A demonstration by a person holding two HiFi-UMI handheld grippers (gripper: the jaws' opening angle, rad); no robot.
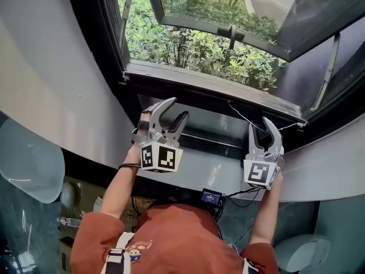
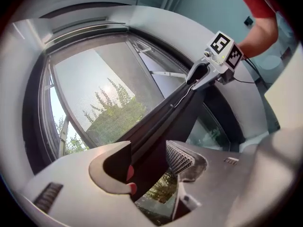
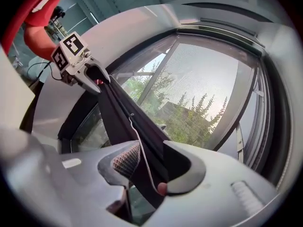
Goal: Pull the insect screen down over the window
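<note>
The insect screen's black bottom bar [image 1: 214,141] runs across the window below the frame. My left gripper [image 1: 175,110] is shut on its left part and my right gripper [image 1: 259,123] on its right part. In the left gripper view the bar [image 2: 163,122] fills the gap of the left gripper [image 2: 149,150] and leads up to the right gripper [image 2: 201,77]. The grey mesh [image 2: 94,98] spans the opening behind. In the right gripper view the bar [image 3: 123,122] and a thin white cord [image 3: 137,141] pass through the right gripper [image 3: 151,157] toward the left gripper [image 3: 94,77].
The glass sash [image 1: 228,4] with its handle [image 1: 231,33] is swung outward over green shrubs [image 1: 188,50]. A curved grey wall [image 1: 217,176] lies under the window. A small black device [image 1: 211,197] with cables hangs at the person's chest. White rounded shapes [image 1: 28,164] and boxes [image 1: 68,250] sit on the floor.
</note>
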